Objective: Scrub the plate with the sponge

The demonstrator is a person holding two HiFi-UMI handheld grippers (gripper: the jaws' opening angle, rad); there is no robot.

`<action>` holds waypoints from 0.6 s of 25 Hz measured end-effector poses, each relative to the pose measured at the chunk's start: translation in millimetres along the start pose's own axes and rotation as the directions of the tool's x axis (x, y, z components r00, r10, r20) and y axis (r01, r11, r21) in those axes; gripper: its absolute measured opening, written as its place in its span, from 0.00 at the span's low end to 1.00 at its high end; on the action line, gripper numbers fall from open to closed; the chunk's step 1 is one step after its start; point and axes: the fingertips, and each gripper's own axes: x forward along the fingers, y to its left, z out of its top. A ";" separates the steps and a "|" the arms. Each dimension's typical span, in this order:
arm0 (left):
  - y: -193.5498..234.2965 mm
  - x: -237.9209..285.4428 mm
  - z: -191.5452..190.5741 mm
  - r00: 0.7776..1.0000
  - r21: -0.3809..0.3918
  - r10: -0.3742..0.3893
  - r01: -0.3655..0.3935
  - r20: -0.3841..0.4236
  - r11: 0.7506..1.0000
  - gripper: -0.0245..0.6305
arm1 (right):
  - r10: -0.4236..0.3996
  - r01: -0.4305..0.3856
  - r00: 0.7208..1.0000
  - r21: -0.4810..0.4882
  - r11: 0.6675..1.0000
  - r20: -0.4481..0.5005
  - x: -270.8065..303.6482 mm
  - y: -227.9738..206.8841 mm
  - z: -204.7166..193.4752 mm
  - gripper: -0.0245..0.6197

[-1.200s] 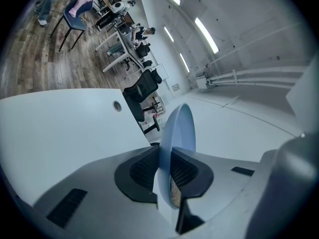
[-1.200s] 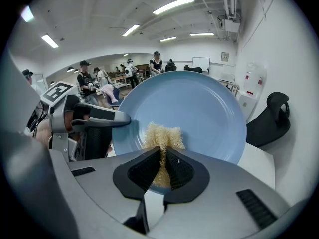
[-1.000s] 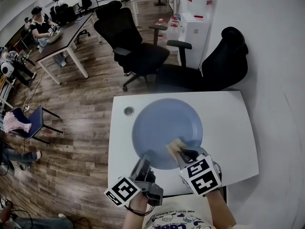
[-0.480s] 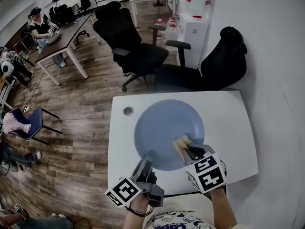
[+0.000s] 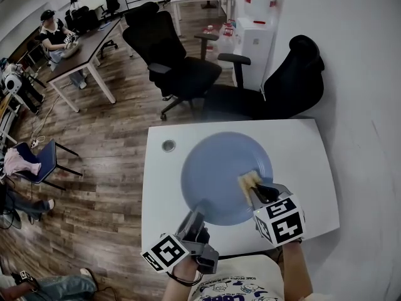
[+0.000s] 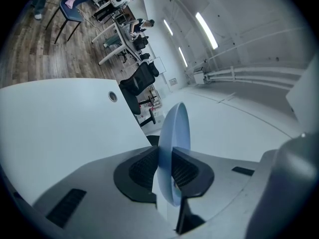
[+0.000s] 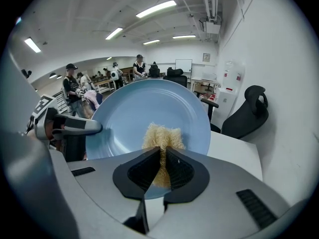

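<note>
A white rectangular table [image 5: 307, 162] with a round grey grommet [image 5: 168, 145] stood on a brown wood-plank floor [image 5: 106, 168]. A black padded office chair [image 5: 294, 80] stood just behind it, and a dark-topped, white-legged desk [image 5: 88, 46] well apart.

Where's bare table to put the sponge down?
Widest: the table right of the plate, up to the far right corner. The left strip is narrow, with a grommet hole. The near edge is crowded: left gripper, right gripper with the sponge.

Light blue plate [image 5: 219, 168], straw-yellow sponge [image 5: 249, 180], white table [image 5: 301, 152], grey left gripper [image 5: 199, 213] and right gripper [image 5: 255, 190] with black pads and black-and-white square markers, black office chairs [image 5: 182, 61], brown wood-plank floor [image 5: 106, 143].
</note>
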 end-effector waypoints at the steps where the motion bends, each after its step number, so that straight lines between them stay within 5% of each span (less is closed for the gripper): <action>1: -1.1 0.3 -0.9 1.000 0.003 -0.001 0.001 -0.003 1.000 0.12 | -0.002 0.002 1.000 0.004 1.000 0.001 -0.5 -2.1 0.2 0.11; 15: -13.9 7.0 -11.6 0.999 0.027 -0.023 0.024 -0.031 0.999 0.13 | -0.088 0.087 0.995 0.016 0.996 0.040 -11.3 -37.4 21.3 0.11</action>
